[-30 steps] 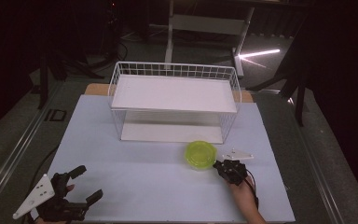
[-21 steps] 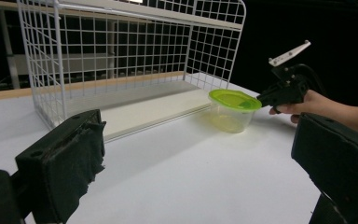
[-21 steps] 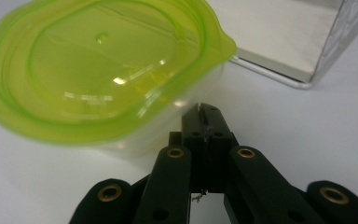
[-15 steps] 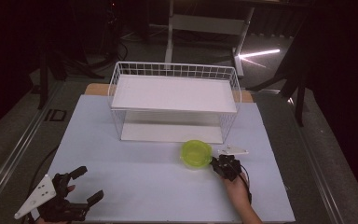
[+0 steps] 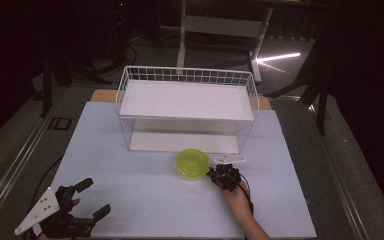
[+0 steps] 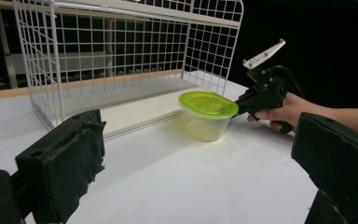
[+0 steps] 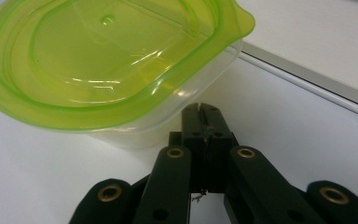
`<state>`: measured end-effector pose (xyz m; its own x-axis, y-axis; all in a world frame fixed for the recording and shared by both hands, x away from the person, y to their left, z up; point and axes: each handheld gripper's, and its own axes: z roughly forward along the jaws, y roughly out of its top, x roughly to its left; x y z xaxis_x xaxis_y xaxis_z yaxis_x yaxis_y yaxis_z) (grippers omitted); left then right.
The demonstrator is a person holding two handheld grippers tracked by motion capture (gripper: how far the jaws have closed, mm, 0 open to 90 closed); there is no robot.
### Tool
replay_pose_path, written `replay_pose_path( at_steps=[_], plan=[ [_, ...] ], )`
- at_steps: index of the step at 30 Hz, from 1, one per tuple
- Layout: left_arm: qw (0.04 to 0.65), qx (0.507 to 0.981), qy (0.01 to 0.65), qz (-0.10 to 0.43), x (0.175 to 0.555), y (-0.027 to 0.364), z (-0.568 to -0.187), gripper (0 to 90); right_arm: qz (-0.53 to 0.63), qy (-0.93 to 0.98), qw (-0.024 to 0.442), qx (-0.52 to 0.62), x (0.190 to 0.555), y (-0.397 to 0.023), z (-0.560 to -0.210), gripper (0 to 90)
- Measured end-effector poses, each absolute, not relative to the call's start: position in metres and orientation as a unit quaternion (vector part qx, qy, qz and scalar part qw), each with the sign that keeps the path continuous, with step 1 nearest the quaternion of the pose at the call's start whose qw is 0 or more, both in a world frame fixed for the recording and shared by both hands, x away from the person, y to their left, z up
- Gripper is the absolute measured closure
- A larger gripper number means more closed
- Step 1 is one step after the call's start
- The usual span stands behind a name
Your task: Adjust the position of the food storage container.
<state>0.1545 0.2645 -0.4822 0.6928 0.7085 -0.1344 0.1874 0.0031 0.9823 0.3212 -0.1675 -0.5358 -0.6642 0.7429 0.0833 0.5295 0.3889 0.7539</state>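
Note:
A clear tub with a lime-green lid (image 5: pixel 192 163) (image 6: pixel 207 114) (image 7: pixel 102 70) stands upright on the white table cover, just in front of the wire rack. My right gripper (image 5: pixel 211 174) (image 6: pixel 237 103) (image 7: pixel 204 109) is shut with nothing between its jaws. Its closed tip rests against the tub's right-hand wall, just under the lid's rim. My left gripper (image 5: pixel 96 196) (image 6: pixel 196 163) lies open at the near left corner, far from the tub, with nothing between its pads.
A white wire rack (image 5: pixel 187 107) (image 6: pixel 121 56) with a flat white shelf stands at the back middle, and a white board lies beneath it. The white table cover (image 5: pixel 145 200) ends close to my left gripper. Dark floor and stands surround the table.
My right gripper has moved left across the table, and the green-lidded tub has slid left ahead of its tip. The left gripper has stayed where it was.

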Motion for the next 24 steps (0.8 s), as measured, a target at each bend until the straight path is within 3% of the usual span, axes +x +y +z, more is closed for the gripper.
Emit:
replay_pose_path(
  at_steps=[24],
  plan=[
    [0.625,0.677,0.332,0.201,0.154,0.265,-0.483,3.5,0.398,0.830,0.122,0.371,0.331,-0.130,-0.539,86.8]
  ],
)
